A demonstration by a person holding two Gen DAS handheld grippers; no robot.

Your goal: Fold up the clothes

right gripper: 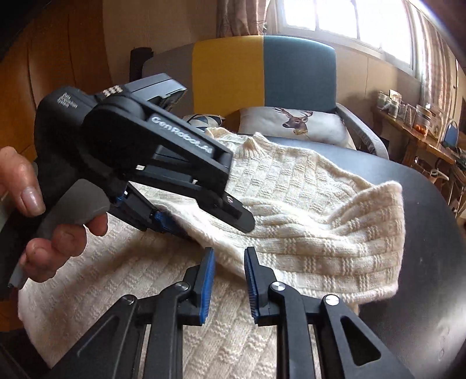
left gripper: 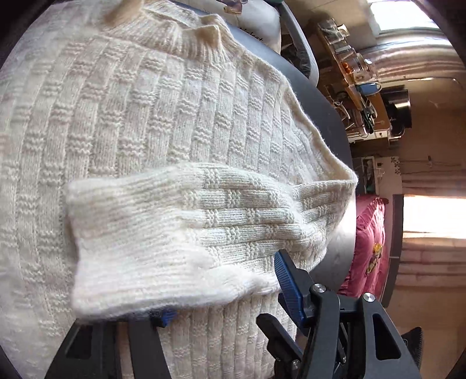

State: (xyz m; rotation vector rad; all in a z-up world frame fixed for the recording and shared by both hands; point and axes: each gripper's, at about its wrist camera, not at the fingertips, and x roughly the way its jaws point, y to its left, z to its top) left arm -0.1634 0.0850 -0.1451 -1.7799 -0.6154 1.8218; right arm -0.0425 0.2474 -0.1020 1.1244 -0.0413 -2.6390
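left gripper (right gripper: 204,215): black two-finger tongs with blue ribbed pads, fingers spread wide with the sleeve cuff lying between them. in the left wrist view the cuff covers one pad (left gripper: 163,316) almost fully; the other pad (left gripper: 288,280) sits clear at the sleeve's edge. cannot tell if either pad actually presses the knit. not clamped.

right gripper (right gripper: 228,281): same build, fingers apart, nothing between the pads. it hovers just above the sweater's lower body, tips pointing at the folded sleeve.

a person's hand (right gripper: 43,215) grips the left tool's grey trigger handle at the left edge of the right wrist view.

cream-white chunky knit sweater (left gripper: 145,116) with a basket-weave block pattern lies flat on a dark grey round table (right gripper: 422,233), ribbed collar at the far side. its one visible sleeve (left gripper: 189,233) is folded across the chest, ribbed cuff toward the centre of the body, fold bulging up at the table-edge side.

behind the table: armchair with a yellow and teal back (right gripper: 262,73), white cushion with a deer-head print (right gripper: 294,122) on its seat. wooden shelf with clutter (right gripper: 413,116) along the wall under a bright window (right gripper: 349,20). magenta quilted bedcover (left gripper: 370,242) past the table edge in the left wrist view.
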